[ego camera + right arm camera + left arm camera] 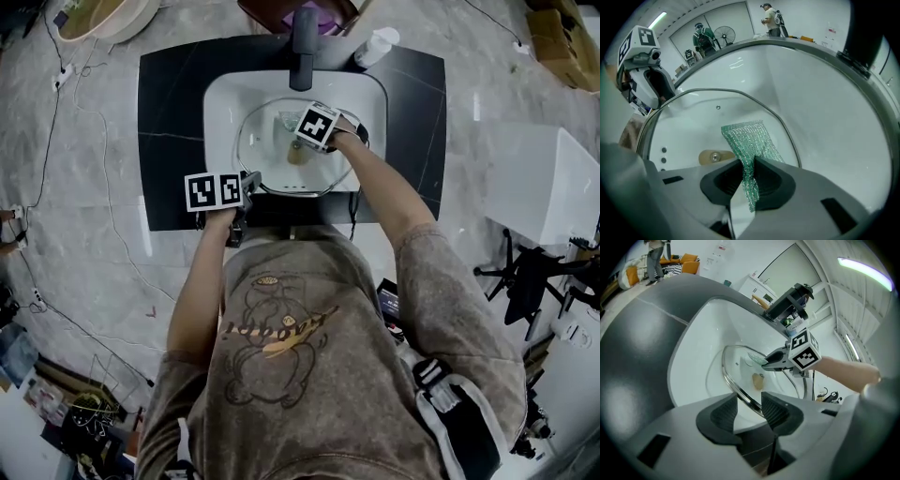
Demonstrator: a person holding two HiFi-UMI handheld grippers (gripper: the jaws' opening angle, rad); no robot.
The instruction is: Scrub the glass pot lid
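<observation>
1. Where it lies inside the white sink basin point(225, 103), the glass pot lid point(267, 159) shows its metal rim and a tan knob point(712, 157) through the glass.
2. Left gripper point(750, 411): at the lid's near-left edge, jaws closed on the rim, which runs between the ribbed pads.
3. Right gripper point(747, 171): over the lid's middle, jaws clamped on a green mesh scrub cloth point(749, 140), whose free end spreads onto the glass.
4. Faucet point(303, 47): dark, at the basin's far side.
5. Countertop point(173, 141): black, around the basin.
</observation>
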